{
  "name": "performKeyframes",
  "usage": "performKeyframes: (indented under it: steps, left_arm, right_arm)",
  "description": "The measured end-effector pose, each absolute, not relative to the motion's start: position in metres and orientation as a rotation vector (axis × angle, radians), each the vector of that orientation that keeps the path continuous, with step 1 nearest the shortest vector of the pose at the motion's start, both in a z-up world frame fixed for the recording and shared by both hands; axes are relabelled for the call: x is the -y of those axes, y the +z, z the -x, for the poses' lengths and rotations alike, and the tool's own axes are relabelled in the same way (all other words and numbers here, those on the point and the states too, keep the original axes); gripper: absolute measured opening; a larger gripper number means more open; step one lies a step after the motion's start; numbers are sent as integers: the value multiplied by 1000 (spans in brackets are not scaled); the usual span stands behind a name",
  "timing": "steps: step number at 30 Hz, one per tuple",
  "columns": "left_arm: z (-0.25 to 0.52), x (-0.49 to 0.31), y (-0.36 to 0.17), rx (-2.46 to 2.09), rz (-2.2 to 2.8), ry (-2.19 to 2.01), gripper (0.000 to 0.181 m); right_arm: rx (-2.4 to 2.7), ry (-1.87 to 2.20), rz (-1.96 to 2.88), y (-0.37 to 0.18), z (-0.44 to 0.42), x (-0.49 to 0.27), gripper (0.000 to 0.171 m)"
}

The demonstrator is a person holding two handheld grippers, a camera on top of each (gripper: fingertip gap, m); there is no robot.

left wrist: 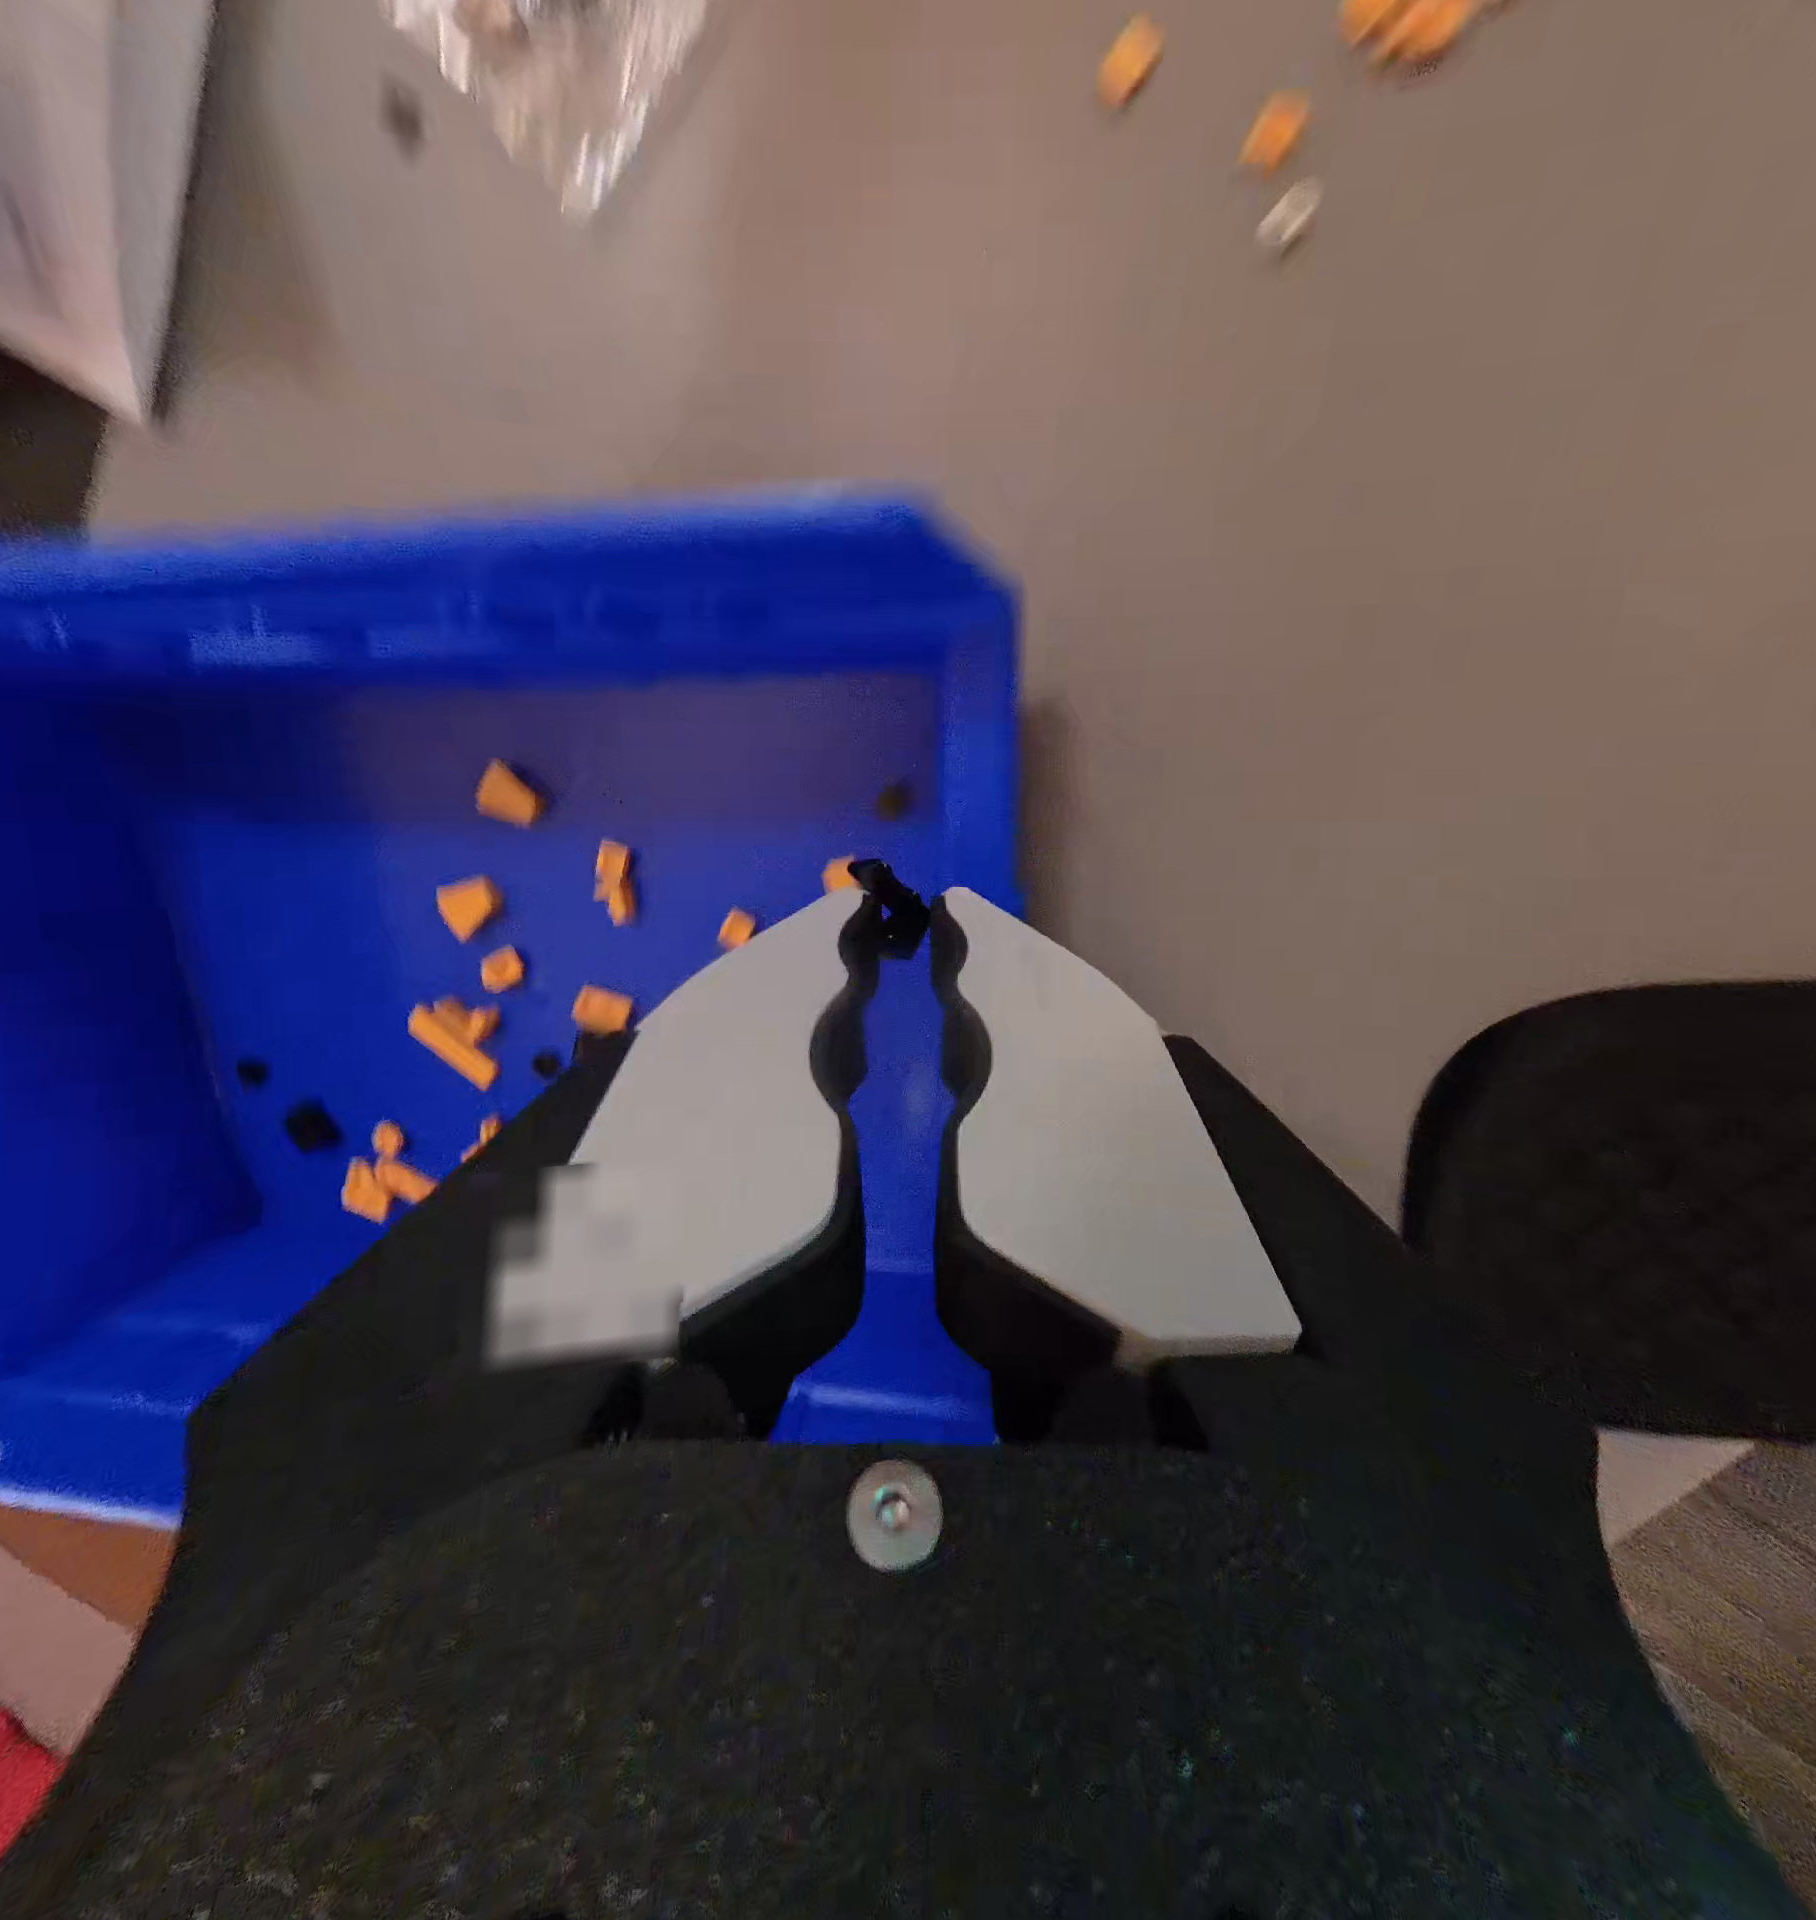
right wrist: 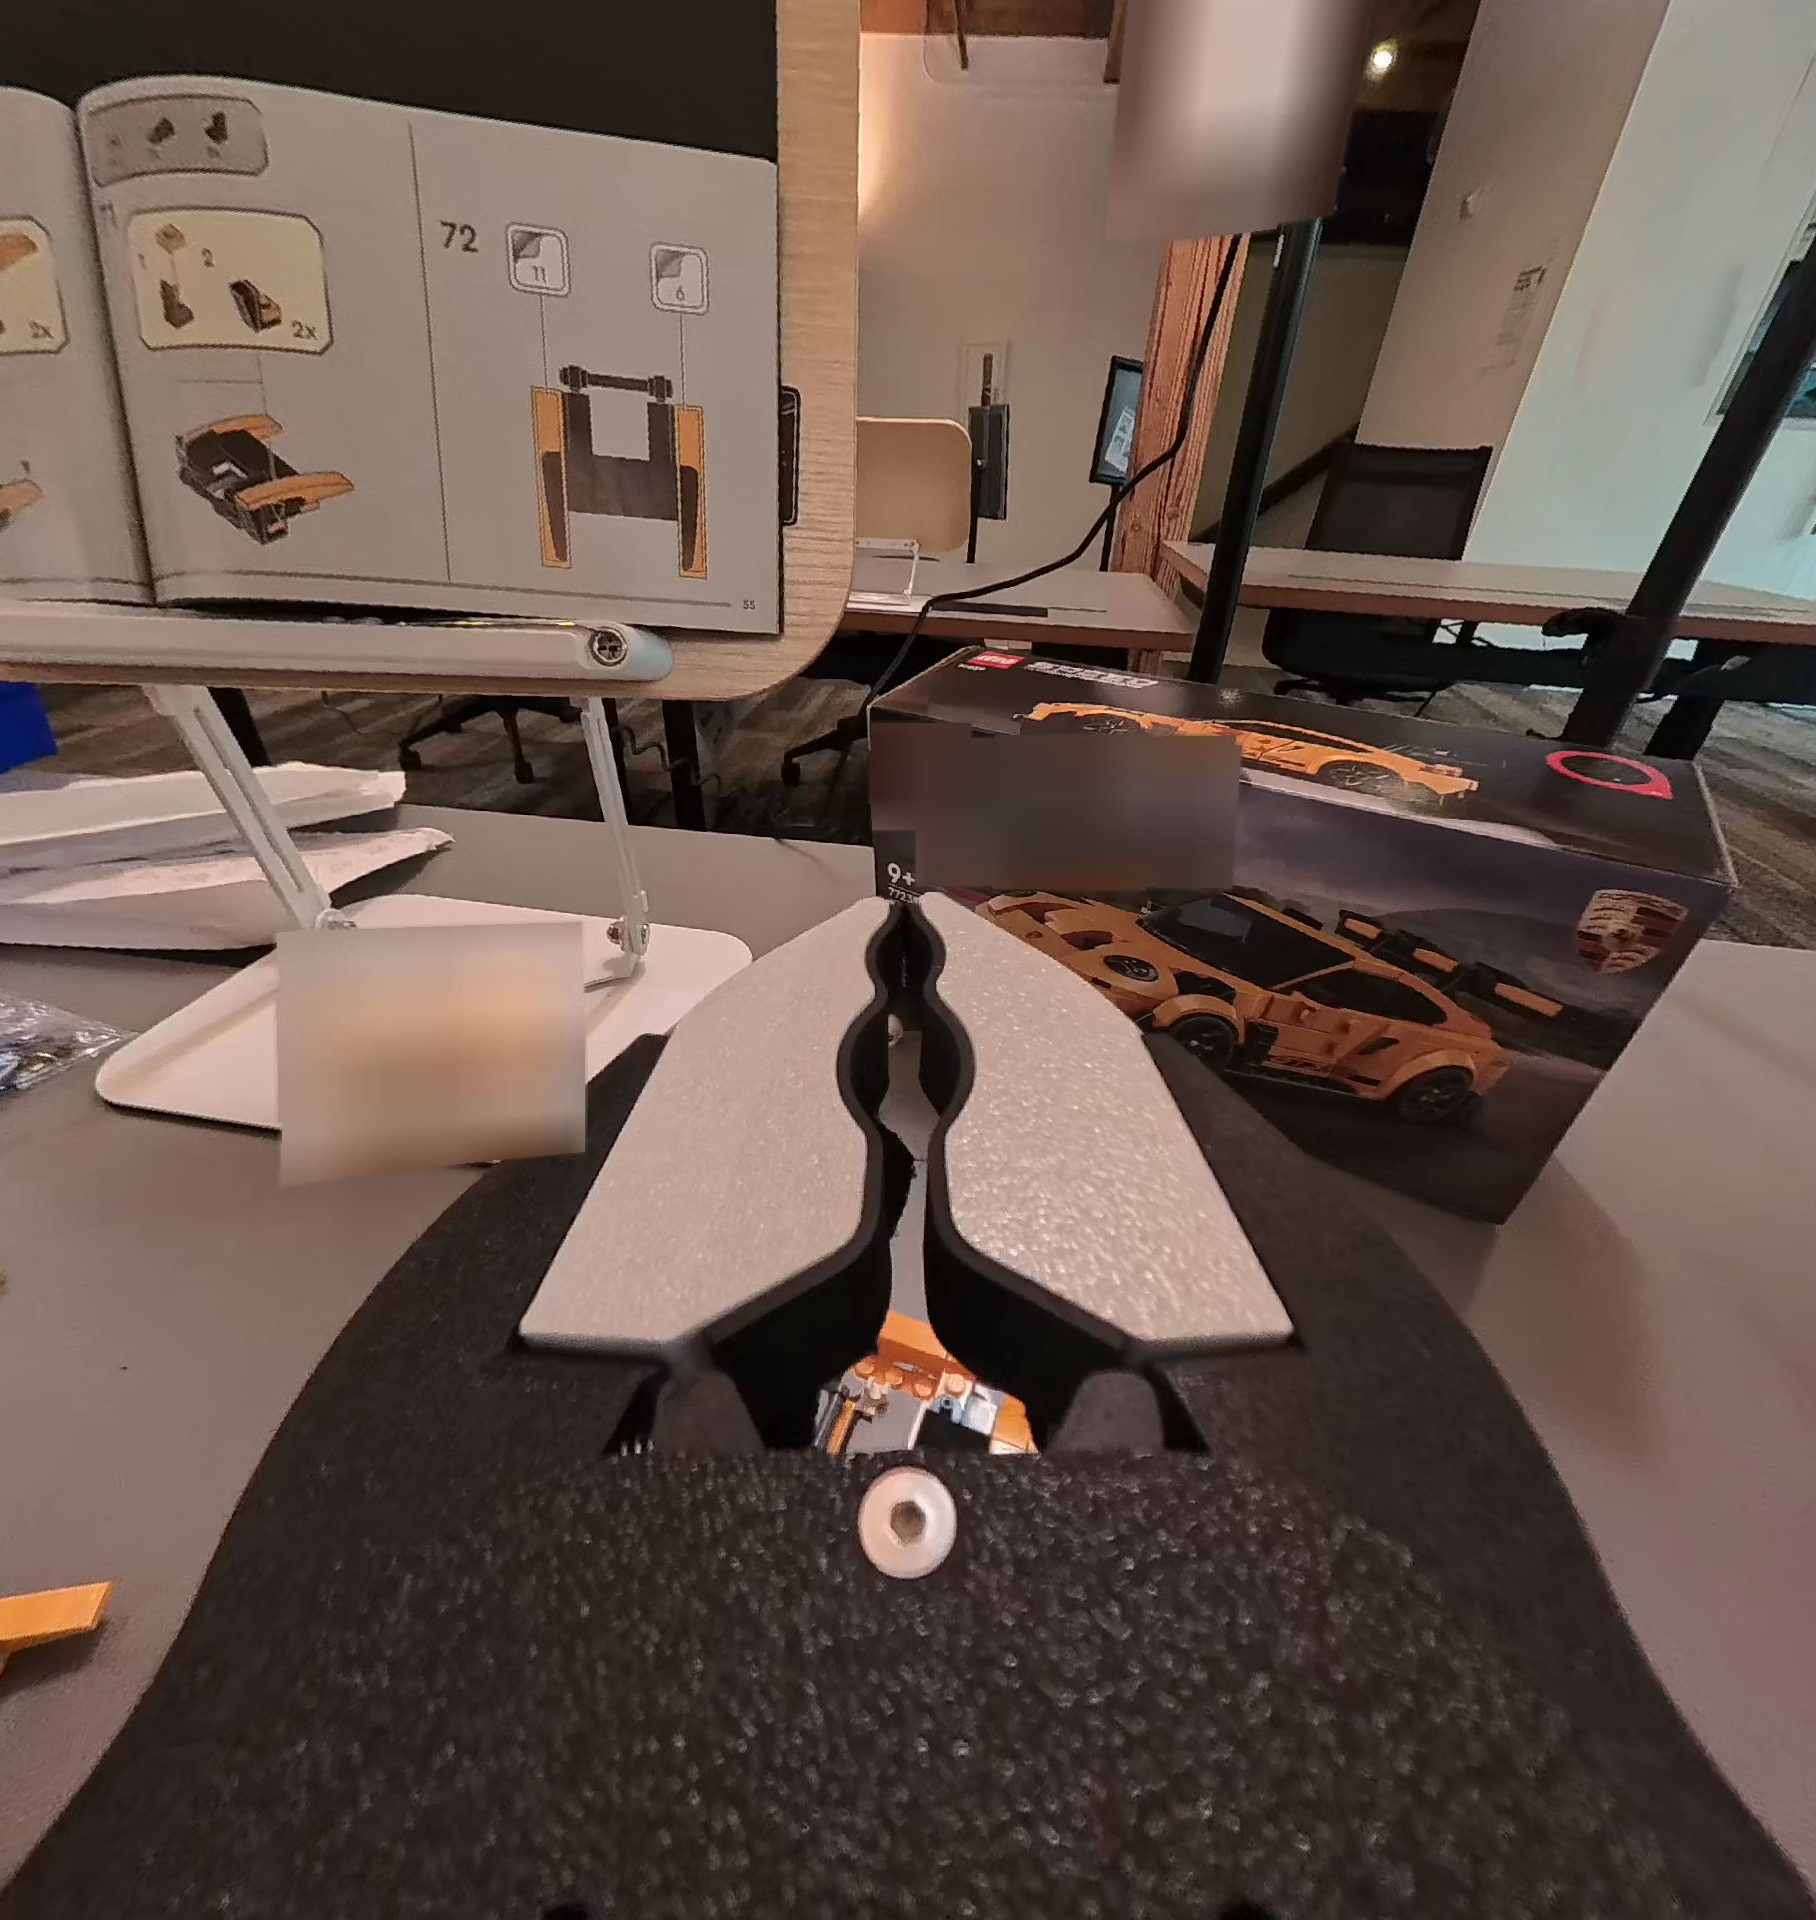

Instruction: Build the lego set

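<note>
- Open office room, grey counter (right wrist: 1662, 1351); more desks and a dark chair in the background beyond its far edge.
- Left gripper (left wrist: 899, 920): jaws narrow, pinching a small black lego piece (left wrist: 891, 906) right at the tips. View is motion-blurred, so the piece's exact shape and long axis can't be read.
- It hangs over the right end of the blue bin (left wrist: 468, 623), which holds loose orange pieces (left wrist: 457, 1039) and a few black ones. More orange pieces (left wrist: 1273, 130) lie on the counter past the bin, toward its far edge.
- Right gripper (right wrist: 909, 920): tips nearly touching, nothing seen between them at the tip. No telling whether it's clamping anything.
- Partly built orange model (right wrist: 914, 1392) shows only through the gap at the base of the right gripper's fingers, so it sits directly under and close to that gripper.
- Key relation: the piece is in the left gripper at the bin, the model is under the right one. My read is that the left has to carry the piece across to the model, while the right is nearer for steadying it.
- Instruction booklet (right wrist: 364, 364) open on a white stand (right wrist: 208, 1049) ahead-left of the right gripper; set box (right wrist: 1351, 987) ahead-right. White bags (right wrist: 156, 873) behind the stand.
- Risk: tip-only pinch, the piece could twist on the way.
</note>
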State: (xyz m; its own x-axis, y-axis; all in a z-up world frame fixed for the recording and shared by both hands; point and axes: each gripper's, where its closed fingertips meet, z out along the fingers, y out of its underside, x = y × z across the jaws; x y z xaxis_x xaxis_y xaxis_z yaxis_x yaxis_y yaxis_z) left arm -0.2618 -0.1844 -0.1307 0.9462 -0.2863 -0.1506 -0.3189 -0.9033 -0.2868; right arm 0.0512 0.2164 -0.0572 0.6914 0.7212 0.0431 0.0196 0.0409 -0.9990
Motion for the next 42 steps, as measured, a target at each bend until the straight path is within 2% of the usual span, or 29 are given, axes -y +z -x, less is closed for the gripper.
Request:
performKeyframes:
  steps: [5,11,14,21,31,37,42]
  left_arm:
    - [171,137,-124,-669,2570,84,9]
    - [65,88,-164,-828,2445,-211,9]
    - [39,80,-187,-912,2475,-225,9]
    - [39,64,-207,-853,2516,-131,9]
    - [32,46,-198,-753,2423,-194,9]
    - [22,48,-199,-769,2392,-271,19]
    - [37,50,-186,-741,2346,-265,18]
  right_arm:
    - [655,565,1508,-68,-53,-223,0]
    - [663,500,1563,-82,-61,-235,0]
    - [674,508,1587,-87,-62,-238,0]
    - [768,500,1596,-96,-50,-230,0]
    - [817,501,1598,-102,-43,-224,0]
    - [843,515,1582,-101,-40,-220,0]
    - [1010,676,1440,-90,-16,-185,0]
